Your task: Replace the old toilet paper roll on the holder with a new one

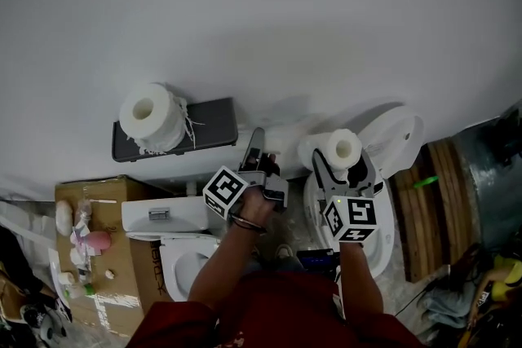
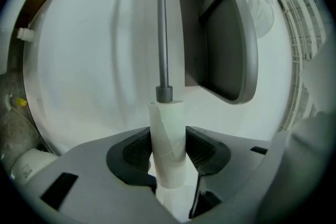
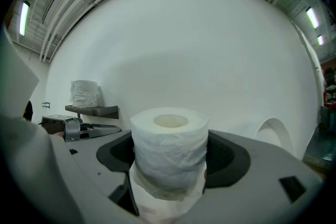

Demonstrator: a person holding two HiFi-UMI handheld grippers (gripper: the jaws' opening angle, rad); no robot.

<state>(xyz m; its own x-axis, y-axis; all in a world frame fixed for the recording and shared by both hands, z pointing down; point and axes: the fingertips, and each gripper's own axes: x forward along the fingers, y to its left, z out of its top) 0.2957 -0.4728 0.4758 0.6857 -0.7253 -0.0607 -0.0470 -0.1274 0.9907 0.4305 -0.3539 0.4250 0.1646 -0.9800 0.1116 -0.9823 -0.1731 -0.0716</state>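
Observation:
My left gripper (image 2: 168, 150) is shut on an empty cardboard tube (image 2: 168, 136). The tube's far end sits right at the tip of the holder's grey rod (image 2: 163, 34), in line with it. The dark holder shelf (image 2: 223, 34) runs beside the rod. In the head view the left gripper (image 1: 254, 151) is just right of the shelf (image 1: 214, 122), which carries a spare roll (image 1: 151, 116). My right gripper (image 3: 169, 157) is shut on a full white toilet paper roll (image 3: 169, 147). It holds that roll (image 1: 338, 147) near the wall, right of the left gripper.
A white toilet (image 1: 183, 253) and a cardboard box (image 1: 102, 257) with small items stand below the shelf. Another white toilet with its lid (image 1: 395, 138) up lies under the right gripper. A wooden pallet (image 1: 432, 208) is at the right. The white wall (image 1: 261, 28) is close ahead.

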